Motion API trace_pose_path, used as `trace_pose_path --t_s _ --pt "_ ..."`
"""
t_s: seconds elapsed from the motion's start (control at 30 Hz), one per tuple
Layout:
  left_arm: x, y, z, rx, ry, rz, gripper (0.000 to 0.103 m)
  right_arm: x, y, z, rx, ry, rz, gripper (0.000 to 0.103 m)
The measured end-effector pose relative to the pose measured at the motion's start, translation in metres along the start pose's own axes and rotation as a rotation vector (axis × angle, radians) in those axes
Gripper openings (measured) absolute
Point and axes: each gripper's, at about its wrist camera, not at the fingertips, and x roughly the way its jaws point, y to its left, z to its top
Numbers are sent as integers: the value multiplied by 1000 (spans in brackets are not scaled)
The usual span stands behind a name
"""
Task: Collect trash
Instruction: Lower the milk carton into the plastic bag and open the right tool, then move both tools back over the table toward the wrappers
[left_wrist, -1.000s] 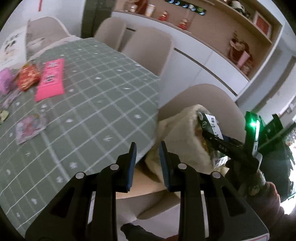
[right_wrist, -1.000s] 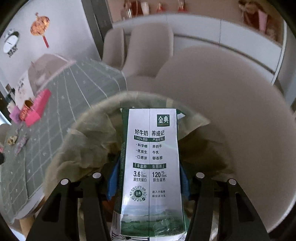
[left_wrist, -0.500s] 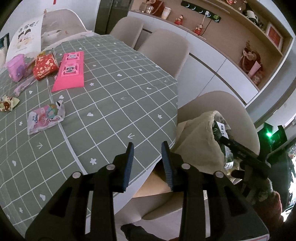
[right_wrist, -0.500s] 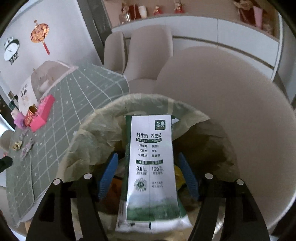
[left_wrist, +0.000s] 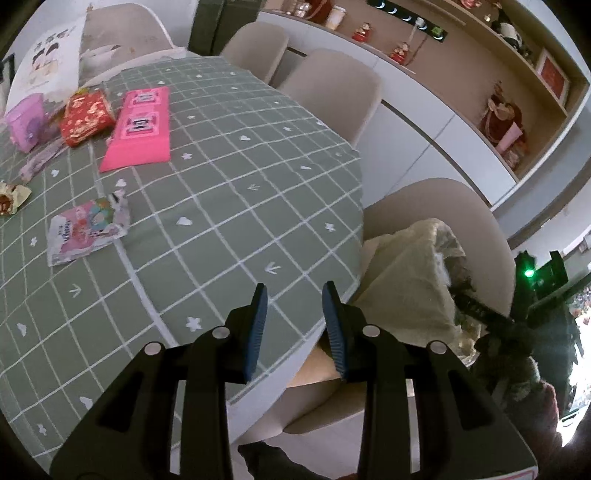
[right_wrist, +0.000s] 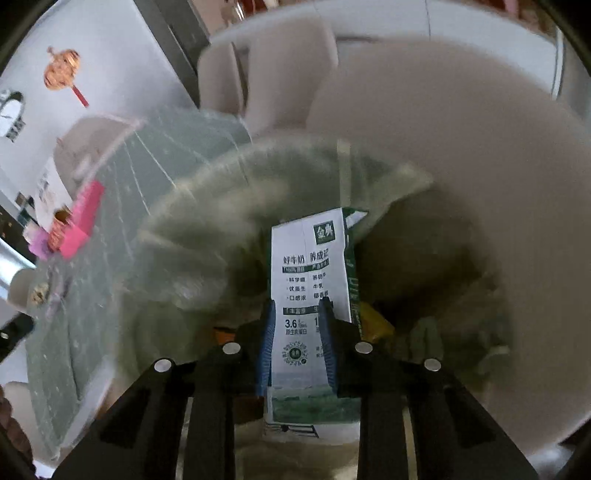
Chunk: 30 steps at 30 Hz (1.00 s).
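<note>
A dining room: green checked tablecloth (left_wrist: 221, 206), beige chairs, a lined trash bag (right_wrist: 207, 236) on the nearest seat. The milk carton (right_wrist: 310, 273), clamped a second ago, was let go half a second back and now stands inside the bag, so that piece looks delivered. The right gripper (right_wrist: 295, 343) has just narrowed its jaws, empty, the carton behind them at twelve o'clock. The left gripper (left_wrist: 293, 328) hovers parted and empty over the table edge; a pink snack wrapper (left_wrist: 86, 230) lies at ten o'clock.
</note>
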Motion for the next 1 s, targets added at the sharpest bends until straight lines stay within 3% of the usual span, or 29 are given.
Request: trace_pose_path --t_s 0.17,0.3,0.47,0.67,0.8,1.0 --pt "-1 26 -3 -61 7 31 30 5 1 0 21 26 -23 24" --pt "-3 46 -5 -91 4 50 30 -20 21 6 -24 -60 -57 25" --pt "-10 78 -4 -128 -24 78 30 -61 57 13 -103 -195 -29 29" --pt "-31 140 1 -202 -104 142 30 -73 136 18 -222 -297 80 29" --pt "-51 196 5 -284 -138 202 30 -60 198 18 -276 -288 174 35" --pt "-81 303 19 -570 -215 244 34 -41 290 11 -359 -240 306 45"
